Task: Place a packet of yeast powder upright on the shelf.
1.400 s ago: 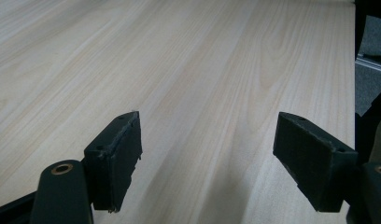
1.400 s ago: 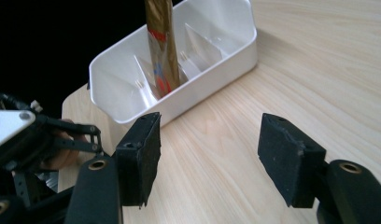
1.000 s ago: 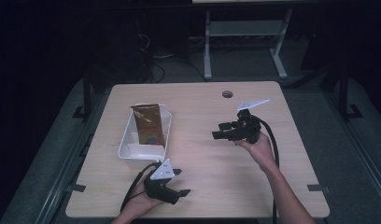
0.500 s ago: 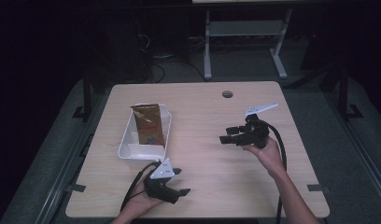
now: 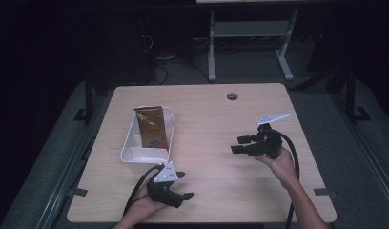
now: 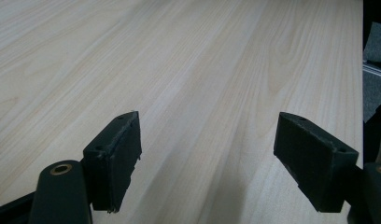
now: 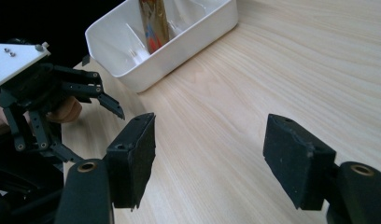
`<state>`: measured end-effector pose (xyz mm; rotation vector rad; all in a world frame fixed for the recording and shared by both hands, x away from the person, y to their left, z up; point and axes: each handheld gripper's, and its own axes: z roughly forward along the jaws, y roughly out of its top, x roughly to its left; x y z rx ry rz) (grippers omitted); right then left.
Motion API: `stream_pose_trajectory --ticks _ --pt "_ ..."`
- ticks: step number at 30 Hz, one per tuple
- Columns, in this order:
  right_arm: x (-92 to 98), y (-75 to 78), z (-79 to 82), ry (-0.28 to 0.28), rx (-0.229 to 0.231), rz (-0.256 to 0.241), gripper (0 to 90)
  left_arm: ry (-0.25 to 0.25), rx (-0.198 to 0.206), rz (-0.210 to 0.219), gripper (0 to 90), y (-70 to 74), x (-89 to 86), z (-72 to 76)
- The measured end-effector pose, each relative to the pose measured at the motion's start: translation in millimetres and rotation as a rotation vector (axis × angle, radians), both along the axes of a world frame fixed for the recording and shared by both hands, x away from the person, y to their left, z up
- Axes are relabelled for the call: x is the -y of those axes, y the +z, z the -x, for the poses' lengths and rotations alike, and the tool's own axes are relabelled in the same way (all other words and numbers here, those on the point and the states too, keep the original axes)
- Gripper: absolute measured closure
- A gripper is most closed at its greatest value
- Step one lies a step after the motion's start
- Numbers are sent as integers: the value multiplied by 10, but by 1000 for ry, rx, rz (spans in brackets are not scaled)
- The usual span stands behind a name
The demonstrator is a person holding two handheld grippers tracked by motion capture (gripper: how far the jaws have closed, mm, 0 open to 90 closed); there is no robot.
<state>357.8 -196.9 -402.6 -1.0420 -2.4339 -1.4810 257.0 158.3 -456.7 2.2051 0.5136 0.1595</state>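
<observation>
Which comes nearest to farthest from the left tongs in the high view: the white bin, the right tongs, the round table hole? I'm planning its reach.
1. White bin, just beyond the left tongs, slightly to their left.
2. Right tongs, across the table to the right.
3. Round table hole, near the far edge.

Black hand-held gripper (image 5: 179, 187), seemingly grey-plated
</observation>
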Motion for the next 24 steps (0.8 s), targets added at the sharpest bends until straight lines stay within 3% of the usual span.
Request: stream_pose_trajectory --ticks 24 --pt "285 -174 338 -35 -8 0 307 11 -8 0 230 -10 -15 -22"
